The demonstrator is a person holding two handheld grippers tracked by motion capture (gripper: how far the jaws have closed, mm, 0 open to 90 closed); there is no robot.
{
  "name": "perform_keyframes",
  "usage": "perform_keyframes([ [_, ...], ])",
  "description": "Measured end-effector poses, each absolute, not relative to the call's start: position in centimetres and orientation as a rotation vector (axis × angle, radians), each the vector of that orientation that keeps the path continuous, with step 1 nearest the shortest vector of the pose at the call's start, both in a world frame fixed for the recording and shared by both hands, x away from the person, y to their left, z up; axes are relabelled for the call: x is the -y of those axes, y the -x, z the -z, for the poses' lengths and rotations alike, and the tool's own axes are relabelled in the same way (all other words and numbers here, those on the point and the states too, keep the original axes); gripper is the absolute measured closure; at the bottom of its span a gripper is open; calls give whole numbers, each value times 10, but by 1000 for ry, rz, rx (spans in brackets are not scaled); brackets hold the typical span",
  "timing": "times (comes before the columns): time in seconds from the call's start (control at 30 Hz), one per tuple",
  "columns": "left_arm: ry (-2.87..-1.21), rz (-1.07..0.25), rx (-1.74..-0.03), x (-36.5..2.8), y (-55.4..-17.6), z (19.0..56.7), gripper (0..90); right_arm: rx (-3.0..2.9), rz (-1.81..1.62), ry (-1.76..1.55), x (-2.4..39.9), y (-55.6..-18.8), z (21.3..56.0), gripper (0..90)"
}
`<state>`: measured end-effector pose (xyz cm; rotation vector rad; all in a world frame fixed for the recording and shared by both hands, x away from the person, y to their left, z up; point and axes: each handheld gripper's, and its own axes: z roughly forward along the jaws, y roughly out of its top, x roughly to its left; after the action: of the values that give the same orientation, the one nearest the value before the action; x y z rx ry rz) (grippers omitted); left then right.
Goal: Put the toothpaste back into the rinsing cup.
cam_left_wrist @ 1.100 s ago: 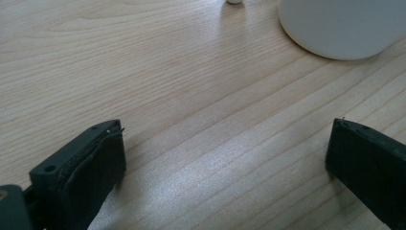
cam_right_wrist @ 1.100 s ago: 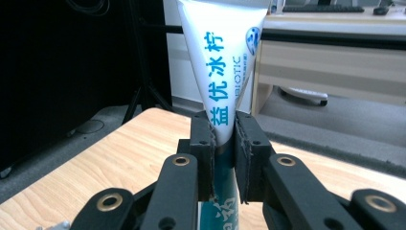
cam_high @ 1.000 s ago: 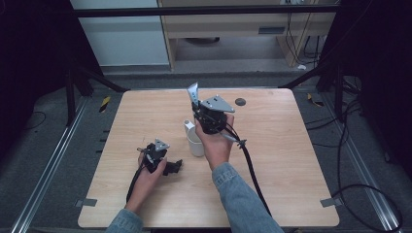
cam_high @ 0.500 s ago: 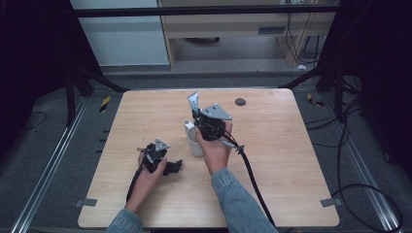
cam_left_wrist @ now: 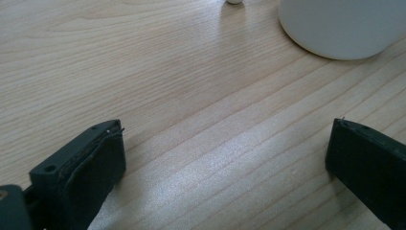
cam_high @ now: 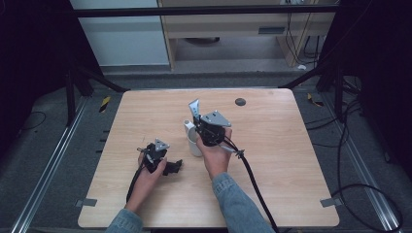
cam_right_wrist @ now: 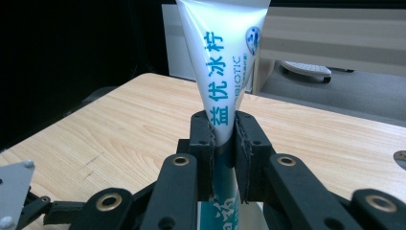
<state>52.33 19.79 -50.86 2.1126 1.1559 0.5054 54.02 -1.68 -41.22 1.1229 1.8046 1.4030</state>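
Worktop (cam_high: pixel 291 160): wooden, carries everything.
Cup (cam_high: pixel 194 143): white, mid-worktop, just below my right tool.
Right tool (cam_right_wrist: pixel 223 139): clamped on toothpaste tube (cam_right_wrist: pixel 225 62), upright above the cup.
Left tool (cam_left_wrist: pixel 225 158): wide, empty, nearer the left edge.

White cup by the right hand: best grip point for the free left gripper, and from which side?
Take the cup by its rim wall, from above on its left, one jaw inside. It stands upright, mouth up, and the right gripper with its tube crowds the right. The left gripper is open on the table.
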Motion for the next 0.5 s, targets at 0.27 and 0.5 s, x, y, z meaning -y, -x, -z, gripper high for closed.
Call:
perform_keyframes([
  [0.27,-2113,-505,-1156,-198,-523,509,0,-1815,-1400,-1132,14,-539,422,791],
  [0.5,-2114,-505,-1156,-198,-523,508,0,-1810,-1397,-1150,14,-540,426,790],
])
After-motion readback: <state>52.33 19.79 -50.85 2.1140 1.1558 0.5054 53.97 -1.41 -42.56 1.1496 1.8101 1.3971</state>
